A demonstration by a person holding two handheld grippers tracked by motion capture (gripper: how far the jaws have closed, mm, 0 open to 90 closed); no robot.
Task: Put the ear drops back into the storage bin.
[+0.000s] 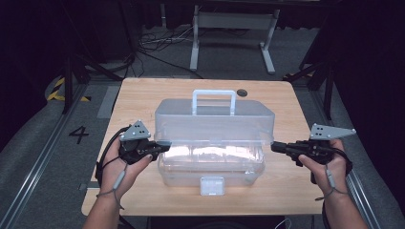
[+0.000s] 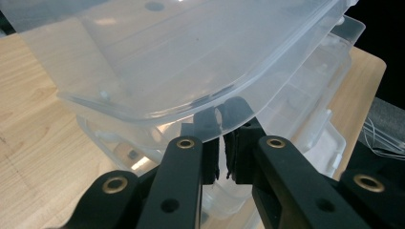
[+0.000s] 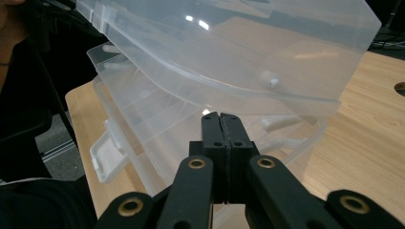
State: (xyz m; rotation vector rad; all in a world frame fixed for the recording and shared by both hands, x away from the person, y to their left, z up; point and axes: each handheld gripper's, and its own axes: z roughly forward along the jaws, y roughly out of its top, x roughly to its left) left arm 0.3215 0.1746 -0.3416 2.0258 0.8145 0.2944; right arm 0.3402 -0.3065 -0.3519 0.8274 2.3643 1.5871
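Observation:
A clear plastic toolbox (image 1: pixel 210 167) stands mid-table, its lid (image 1: pixel 215 119) raised off the base, a white handle (image 1: pixel 213 98) on top. My left gripper (image 1: pixel 165 147) is at the lid's left end. In the left gripper view its tips (image 2: pixel 222 114) sit under the lid's rim (image 2: pixel 157 107) and show through the plastic, with a narrow gap and nothing between the pads. My right gripper (image 1: pixel 274 146) is at the lid's right end. Its jaws (image 3: pixel 222 117) are shut pad to pad, tips just below the lid's edge (image 3: pixel 267 93).
The box's white front latch (image 1: pixel 211 185) faces the near table edge and hangs loose (image 3: pixel 107 157). The wooden table (image 1: pixel 143 95) has a dark cable hole (image 1: pixel 242 92) behind the box. A grey floor with cables and a metal stand (image 1: pixel 234 28) lie beyond.

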